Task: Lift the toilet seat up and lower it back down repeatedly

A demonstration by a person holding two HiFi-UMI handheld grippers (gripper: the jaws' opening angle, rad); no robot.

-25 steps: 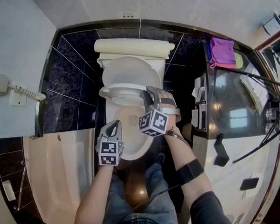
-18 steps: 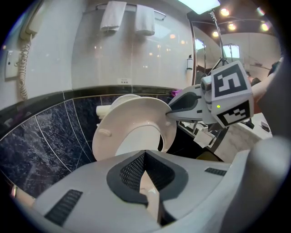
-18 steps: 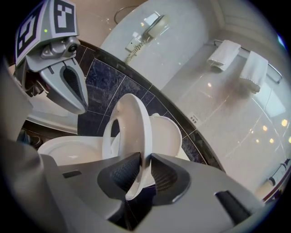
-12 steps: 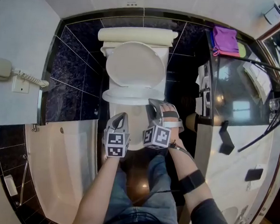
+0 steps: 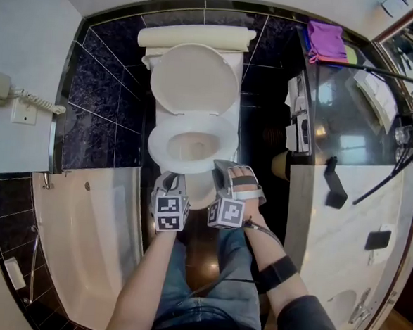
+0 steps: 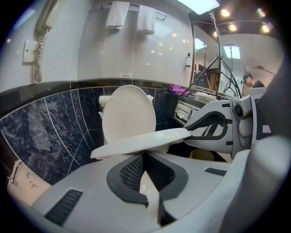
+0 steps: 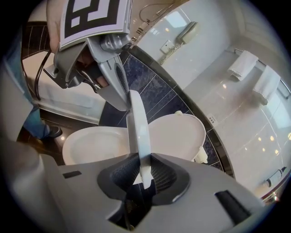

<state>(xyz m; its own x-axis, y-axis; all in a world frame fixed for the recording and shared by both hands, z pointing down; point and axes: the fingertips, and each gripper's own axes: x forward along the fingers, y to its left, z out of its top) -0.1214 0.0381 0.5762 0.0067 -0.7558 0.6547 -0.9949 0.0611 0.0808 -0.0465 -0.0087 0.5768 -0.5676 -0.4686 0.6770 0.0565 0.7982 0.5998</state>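
While the fingers [image 7: 169,178] of the right gripper [image 5: 221,170] are clamped on the front rim of the seat [image 7: 135,123], the hold looks shallow, with only the rim's edge between the pads. The gripper is rolled on its side, so one finger seems to lie above the rim and one below.

Fingers [image 6: 129,175] of the left gripper [image 5: 170,183] stand slightly apart and clamp nothing. The seat rim lies across just past their tips. Whether they touch it is not clear.

Seat position: partway through its swing. The front edge is off the bowl [image 5: 199,192] and well short of the lid [image 5: 195,79], which leans back against the tank [image 5: 194,36].

Doing it well, as I judge it:
- The right hand carries the load. Keep the clamp firm, since the smooth plastic is likely slippery.
- Follow the arc about the seat's back edge and let the wrist turn with the rim, so the fingers stay square and do not lever it.
- Keep the left tips under the rim as a backstop, with no sideways push.
- Slow down near either end. A dropped seat bangs the bowl, and an overdriven one knocks the lid.
- The grippers sit just beside each other, so keep them from bumping.
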